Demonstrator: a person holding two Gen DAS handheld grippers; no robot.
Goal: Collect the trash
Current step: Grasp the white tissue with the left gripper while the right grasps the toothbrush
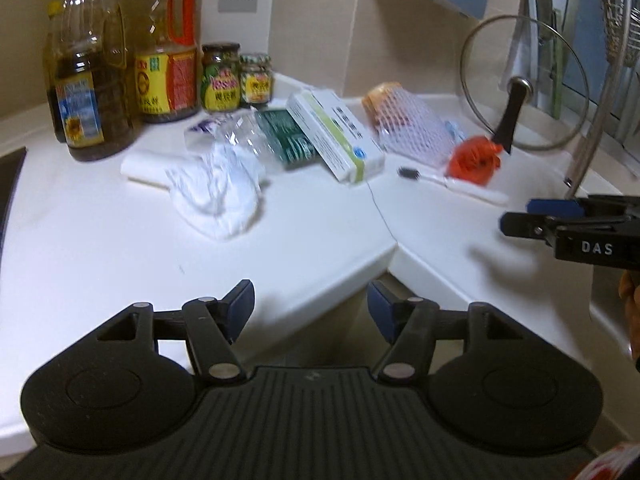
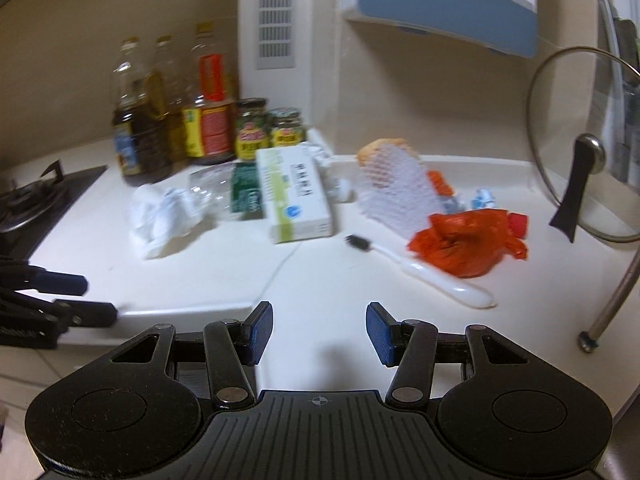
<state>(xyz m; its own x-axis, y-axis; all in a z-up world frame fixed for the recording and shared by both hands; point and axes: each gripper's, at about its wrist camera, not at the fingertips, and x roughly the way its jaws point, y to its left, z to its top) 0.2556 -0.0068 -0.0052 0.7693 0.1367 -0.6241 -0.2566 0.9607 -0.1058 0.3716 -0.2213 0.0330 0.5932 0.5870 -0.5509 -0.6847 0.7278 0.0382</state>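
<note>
- From the left wrist view, the left gripper (image 1: 311,300) hangs over the front edge of the white counter (image 1: 100,240); its blue pads stand about half apart and nothing is between them.
- The trash lies in a loose row near the back wall: a crumpled white tissue (image 1: 216,192), a clear plastic wrapper (image 1: 240,132) behind it, a white and green box (image 1: 336,136), a foam net sleeve (image 1: 408,124), a toothbrush (image 1: 448,180) and an orange plastic bag (image 1: 474,160).
- I judge the tissue very light and soft; a pinch on its raised middle fold should be enough.
- The box looks stiff but light; it is better to take it across its narrow side.
- From the right wrist view, the right gripper (image 2: 320,330) is also about half open and empty, well apart from the trash.
- The orange plastic bag (image 2: 464,240) lies on the handle of the toothbrush (image 2: 424,272). It seems thin and slippery, so the bunched top is the best place to grip.
- The foam net sleeve (image 2: 394,188) looks springy and will probably squash under the pads.
- The oil bottles (image 2: 140,136) and jars (image 2: 252,128) stand behind the trash and are probably not trash.
</note>
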